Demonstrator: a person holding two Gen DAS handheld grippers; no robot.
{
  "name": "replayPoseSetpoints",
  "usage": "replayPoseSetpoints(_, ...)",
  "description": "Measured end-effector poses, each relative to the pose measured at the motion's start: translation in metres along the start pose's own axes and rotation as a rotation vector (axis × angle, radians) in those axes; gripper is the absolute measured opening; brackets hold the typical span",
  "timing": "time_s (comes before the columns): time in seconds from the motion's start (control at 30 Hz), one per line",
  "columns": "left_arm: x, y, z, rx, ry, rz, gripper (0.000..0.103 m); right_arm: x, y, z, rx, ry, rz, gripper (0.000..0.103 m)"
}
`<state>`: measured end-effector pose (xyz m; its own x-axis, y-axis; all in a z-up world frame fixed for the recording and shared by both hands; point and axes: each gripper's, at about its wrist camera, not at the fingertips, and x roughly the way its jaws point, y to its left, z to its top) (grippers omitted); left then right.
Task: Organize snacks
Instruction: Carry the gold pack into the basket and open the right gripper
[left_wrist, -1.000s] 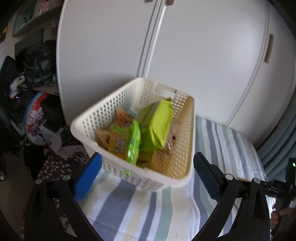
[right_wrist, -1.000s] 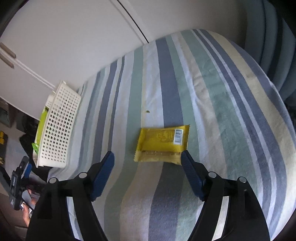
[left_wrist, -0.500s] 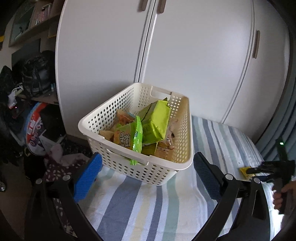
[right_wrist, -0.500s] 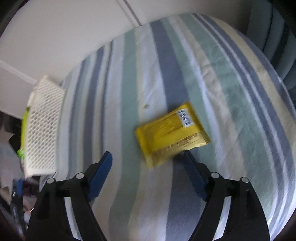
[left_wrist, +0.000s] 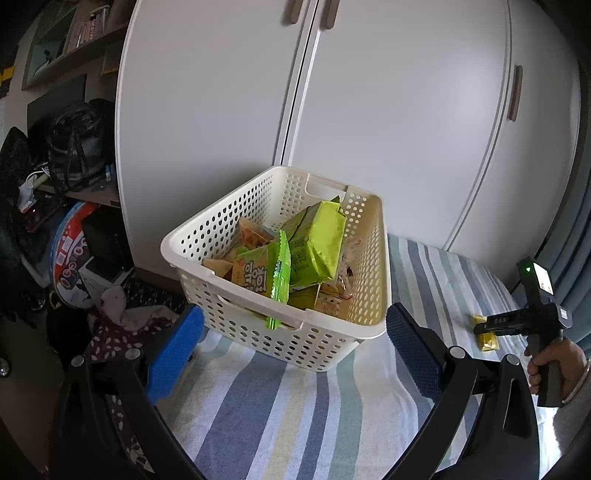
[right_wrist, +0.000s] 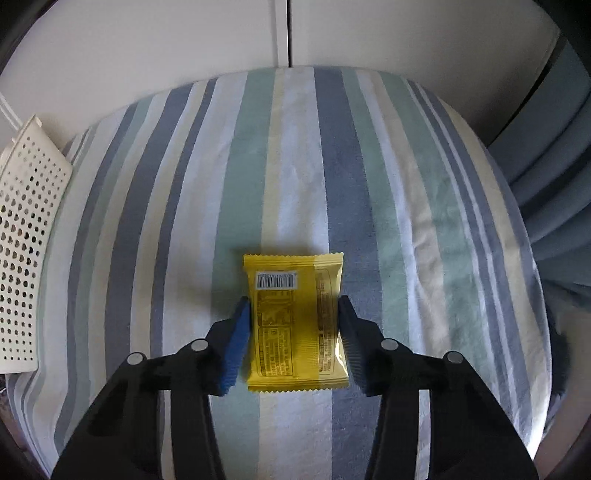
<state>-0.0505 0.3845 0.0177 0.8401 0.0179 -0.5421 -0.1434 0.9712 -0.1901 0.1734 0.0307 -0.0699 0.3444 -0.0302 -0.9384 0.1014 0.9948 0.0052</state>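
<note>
Nearest: right gripper (right_wrist: 293, 339), 2 blue pads narrowed against both long edges of yellow snack packet (right_wrist: 295, 321), flat on striped cloth (right_wrist: 332, 147), ready for lifting. Left gripper (left_wrist: 291, 354) spread wide, empty. Beyond: white basket (left_wrist: 369, 328) holding green packets (left_wrist: 317, 243), likely destination.

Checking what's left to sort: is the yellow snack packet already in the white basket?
No, the yellow snack packet lies flat on the striped cloth, between the right gripper's jaws, apart from the white basket.
</note>
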Motion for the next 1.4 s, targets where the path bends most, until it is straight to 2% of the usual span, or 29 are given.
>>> replayPoseSetpoints(0.13,-0.001,0.004,0.0,-0.015,-0.008,0.005,0.1,-0.006,0.009,-0.004,0.004,-0.01,0.022,0.046)
replayPoseSetpoints(0.33,-0.004,0.012,0.003,-0.048,-0.028,0.03,0.1,-0.049,0.036,0.001,-0.048,-0.082,0.085,0.046)
replayPoseSetpoints(0.43,-0.004,0.015,0.003,-0.062,-0.031,0.036,0.1,-0.075,0.068,0.006,-0.098,-0.124,0.136,0.046)
replayPoseSetpoints(0.63,0.0,0.018,0.002,-0.073,-0.019,0.052,0.1,-0.127,0.156,0.019,-0.213,-0.186,0.265,0.046)
replayPoseSetpoints(0.77,0.0,0.021,0.002,-0.08,-0.021,0.055,0.1,-0.141,0.208,0.033,-0.264,-0.21,0.297,0.046)
replayPoseSetpoints(0.97,0.0,0.025,0.003,-0.099,-0.025,0.064,0.1,-0.137,0.264,0.044,-0.267,-0.177,0.359,0.046)
replayPoseSetpoints(1.07,0.0,0.026,0.003,-0.105,-0.026,0.066,0.1,-0.128,0.281,0.051,-0.247,-0.166,0.369,0.046)
replayPoseSetpoints(1.23,0.0,0.028,0.003,-0.113,-0.021,0.064,0.1,-0.105,0.29,0.067,-0.193,-0.149,0.352,0.047)
replayPoseSetpoints(1.4,0.0,0.028,0.003,-0.113,-0.025,0.071,0.1,-0.091,0.282,0.076,-0.13,-0.116,0.37,0.049)
